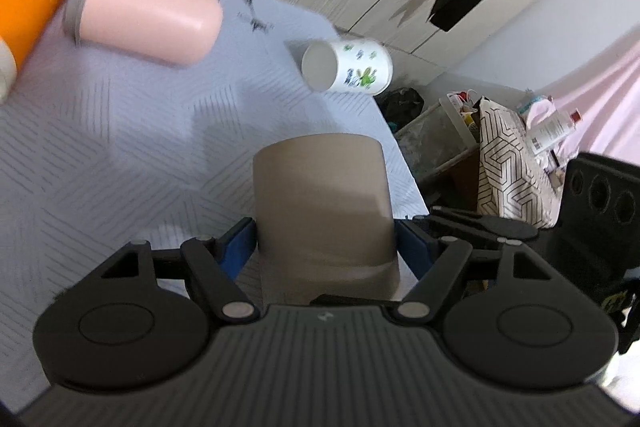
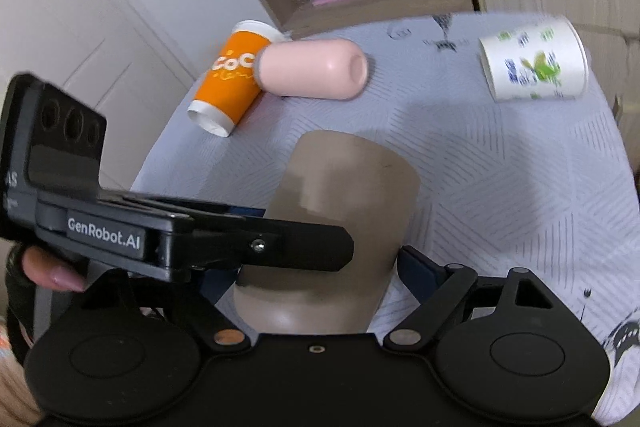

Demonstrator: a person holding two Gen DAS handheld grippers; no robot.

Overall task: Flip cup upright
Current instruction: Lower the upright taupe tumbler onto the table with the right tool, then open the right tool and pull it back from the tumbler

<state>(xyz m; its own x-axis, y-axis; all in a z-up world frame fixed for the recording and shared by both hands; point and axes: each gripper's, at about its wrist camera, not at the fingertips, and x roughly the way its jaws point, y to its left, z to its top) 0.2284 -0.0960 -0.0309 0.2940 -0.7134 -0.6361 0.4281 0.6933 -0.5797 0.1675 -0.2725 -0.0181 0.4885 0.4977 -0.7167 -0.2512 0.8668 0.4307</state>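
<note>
Both grippers are clamping the brown cup (image 1: 322,203) at once: left gripper (image 1: 325,247) w/ blue pads pressing each side near the wide end, right gripper (image 2: 316,267) closing on it too, partly hidden by the left tool. Cup is sitting between them over the grey cloth (image 1: 100,155), closed end pointing away. Looks stiff, matte, prob light and not slippery, so gripping mid-wall should be holding fine while rotating.
</note>
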